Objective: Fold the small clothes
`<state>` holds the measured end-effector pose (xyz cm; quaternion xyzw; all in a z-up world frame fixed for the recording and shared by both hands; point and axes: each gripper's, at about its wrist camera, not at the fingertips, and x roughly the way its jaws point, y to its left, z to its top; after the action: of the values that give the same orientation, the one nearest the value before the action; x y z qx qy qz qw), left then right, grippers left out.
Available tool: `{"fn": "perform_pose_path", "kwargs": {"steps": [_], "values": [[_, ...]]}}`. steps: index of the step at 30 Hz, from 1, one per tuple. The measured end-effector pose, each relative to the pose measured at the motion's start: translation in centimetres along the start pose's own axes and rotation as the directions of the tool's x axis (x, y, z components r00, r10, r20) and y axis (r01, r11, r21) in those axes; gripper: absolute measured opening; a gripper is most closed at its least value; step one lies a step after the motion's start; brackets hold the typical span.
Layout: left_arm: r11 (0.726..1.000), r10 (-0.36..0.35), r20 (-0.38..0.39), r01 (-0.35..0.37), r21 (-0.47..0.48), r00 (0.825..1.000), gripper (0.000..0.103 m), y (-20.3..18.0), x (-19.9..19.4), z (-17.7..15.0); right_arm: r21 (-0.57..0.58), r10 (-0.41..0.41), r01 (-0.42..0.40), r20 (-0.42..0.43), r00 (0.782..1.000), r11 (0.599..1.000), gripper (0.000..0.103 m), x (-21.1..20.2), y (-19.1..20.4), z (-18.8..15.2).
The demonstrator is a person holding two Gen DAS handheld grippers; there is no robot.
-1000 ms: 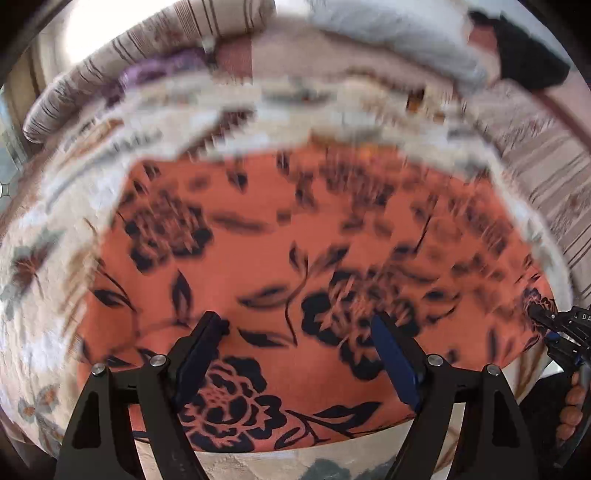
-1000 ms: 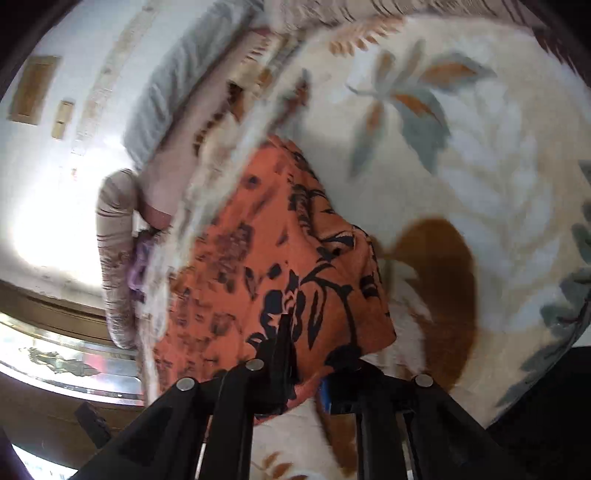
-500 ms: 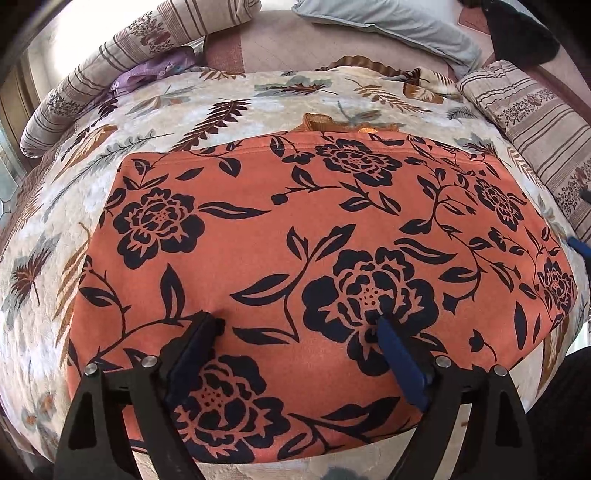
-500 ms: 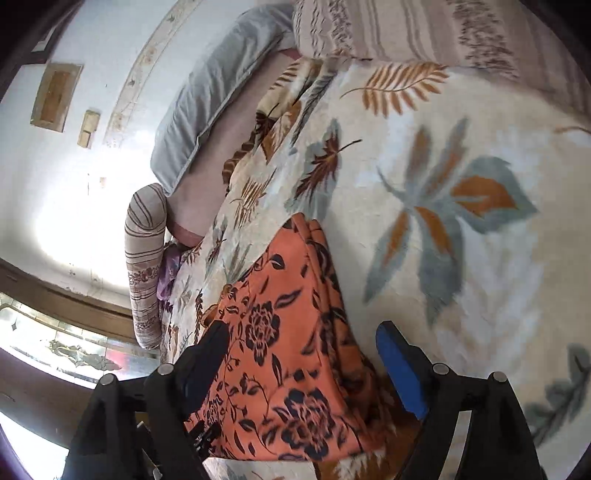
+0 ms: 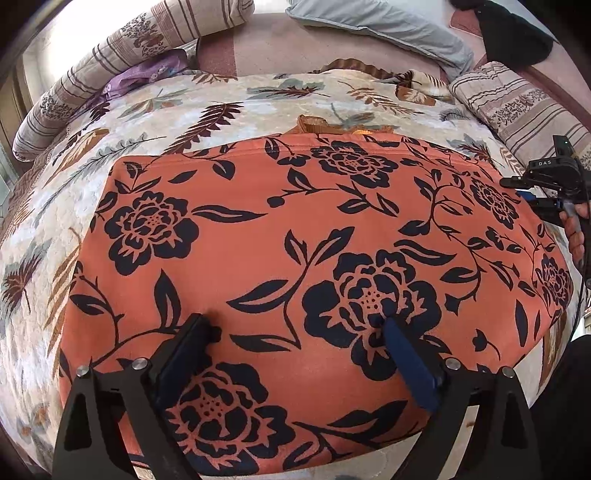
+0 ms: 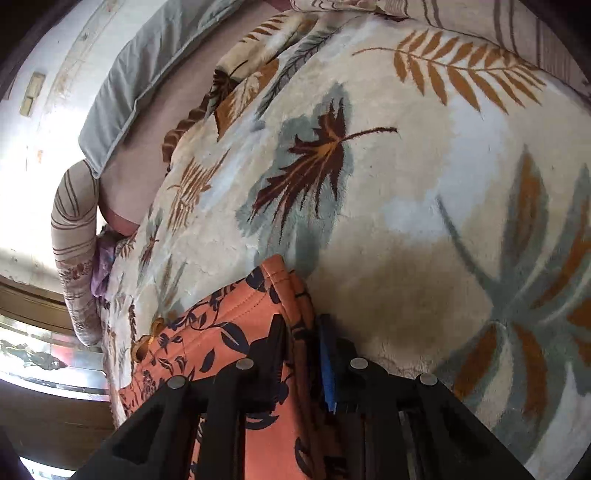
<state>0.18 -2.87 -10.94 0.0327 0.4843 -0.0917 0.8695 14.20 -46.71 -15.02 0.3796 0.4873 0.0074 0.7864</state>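
An orange garment with black flowers (image 5: 295, 229) lies spread flat on the leaf-patterned blanket (image 5: 155, 122). My left gripper (image 5: 295, 325) hangs over its near part. Its jaws are opening and stand wide, with only flat cloth under them and nothing pinched. My right gripper (image 6: 303, 322) is at the garment's (image 6: 229, 332) far right corner. Its jaws are closing, and the layered hem sits clamped between the black and blue fingers. In the left wrist view the right gripper (image 5: 524, 190) shows at the right edge, held by a hand (image 5: 576, 229).
Striped bolster pillows (image 5: 122, 48) (image 5: 517, 103) lie at the back left and right. A grey pillow (image 5: 380, 29), a purple cloth (image 5: 147, 74) and a dark item (image 5: 513, 33) lie beyond the blanket. A small tan piece (image 5: 314, 125) peeks out behind the garment.
The right gripper let go of the garment's near corner, moved along its right side to the far corner and closed on the hem. The left gripper stayed put; its jaws widened slightly.
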Motion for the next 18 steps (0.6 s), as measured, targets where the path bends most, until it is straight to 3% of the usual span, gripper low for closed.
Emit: {"fn": "perform_pose_path", "kwargs": {"steps": [2,4,6,7,8,11,13,14,15,17,18], "values": [[1.0,-0.018,-0.008,0.018,-0.007,1.0,0.096,0.3,-0.6,0.2,-0.048,-0.074,0.076,0.038,0.997,0.996,0.034,-1.6,1.1,-0.8],[0.998,-0.026,0.019,0.027,-0.059,1.0,0.096,1.3,-2.1,0.3,-0.106,-0.08,0.091,0.101,0.992,0.99,0.035,-4.0,2.9,-2.0],[0.993,-0.016,0.075,0.025,-0.119,0.997,0.096,2.8,-4.4,-0.2,-0.168,-0.024,0.044,0.12,0.992,0.985,0.054,-6.2,4.8,-3.6],[0.989,-0.006,0.101,0.02,-0.145,0.995,0.096,3.7,-5.5,-0.7,-0.199,0.015,0.01,0.123,0.992,0.98,0.075,-7.2,6.1,-4.9],[0.985,0.009,0.122,0.013,-0.174,0.993,0.096,4.7,-6.4,-1.3,-0.233,0.071,-0.041,0.123,0.99,0.972,0.08,-8.0,7.3,-6.6],[0.952,0.042,0.118,-0.003,-0.308,0.992,0.096,8.6,-7.4,-3.4,-0.297,0.179,-0.166,0.017,0.984,0.94,0.079,-7.7,9.6,-10.8],[0.918,0.056,0.041,-0.035,-0.396,0.998,0.09,11.4,-6.2,-5.0,-0.275,0.238,-0.24,-0.042,0.97,0.931,0.08,-6.5,9.6,-13.5],[0.895,0.03,-0.032,-0.041,-0.444,0.999,0.064,13.0,-4.7,-6.0,-0.269,0.251,-0.262,-0.075,0.965,0.927,0.079,-5.6,9.4,-14.4],[0.877,-0.007,-0.035,-0.011,-0.481,0.999,0.059,14.2,-4.2,-6.8,-0.263,0.224,-0.243,-0.098,0.97,0.934,0.079,-4.3,8.7,-15.1],[0.873,-0.016,-0.013,0.007,-0.488,1.0,0.053,14.7,-5.4,-6.7,-0.2,0.122,-0.143,-0.116,0.986,0.969,0.079,-2.2,6.6,-15.9],[0.879,0.0,-0.016,-0.007,-0.477,1.0,0.053,14.6,-5.9,-6.5,-0.173,0.162,-0.179,-0.107,0.981,0.969,0.079,-1.9,5.8,-15.9]]}}
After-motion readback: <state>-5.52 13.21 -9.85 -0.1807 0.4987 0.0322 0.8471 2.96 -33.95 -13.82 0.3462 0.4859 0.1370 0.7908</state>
